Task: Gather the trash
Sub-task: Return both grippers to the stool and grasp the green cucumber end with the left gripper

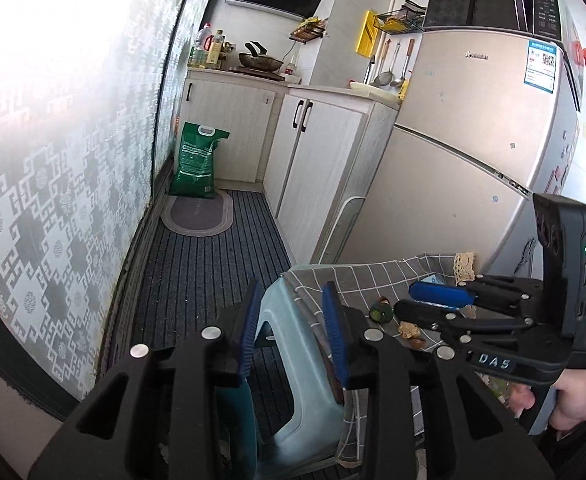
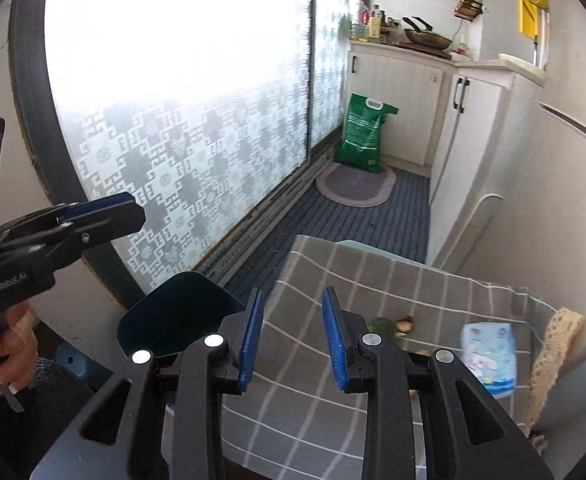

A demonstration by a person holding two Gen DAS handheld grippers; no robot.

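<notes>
Left wrist view
Left gripper (image 1: 293,336): jaws parted with nothing between them, held above the near corner of a pale stool (image 1: 289,344).
Stool edge: the corner pokes out from under a grey checked cloth (image 1: 357,280); the cloth's hem hangs down past the stool's side.
Trash: a small green scrap (image 1: 381,312) and a brownish crumpled bit (image 1: 410,330) lie on the cloth, close together, right of the left gripper.
Right gripper (image 1: 417,300): reaches in from the right above the cloth, near the scraps; its jaws are seen edge-on with only a narrow gap, and whether they hold anything I cannot tell.
Hand (image 1: 573,400): grips the right gripper's handle at the lower right.
Open room: a strip of dark ribbed floor mat (image 1: 205,272) runs between the patterned glass door (image 1: 65,184) and the cabinets (image 1: 313,152), clear up to an oval rug (image 1: 197,216) and a green bag (image 1: 197,160).
Right limit: the fridge (image 1: 473,140) stands right behind the stool.

Right wrist view
Right gripper (image 2: 293,336): jaws apart and empty, above the cloth's left part.
Trash: the green scrap (image 2: 381,326) and brown bit (image 2: 405,323) sit mid-cloth, right of the fingers; a light blue packet (image 2: 489,356) lies further right, near a lace trim (image 2: 553,356).
Bin (image 2: 177,312): a dark open container, just left of the cloth's edge.
Left gripper (image 2: 129,208): at the left edge, in front of the glass door, nothing visible in it.
</notes>
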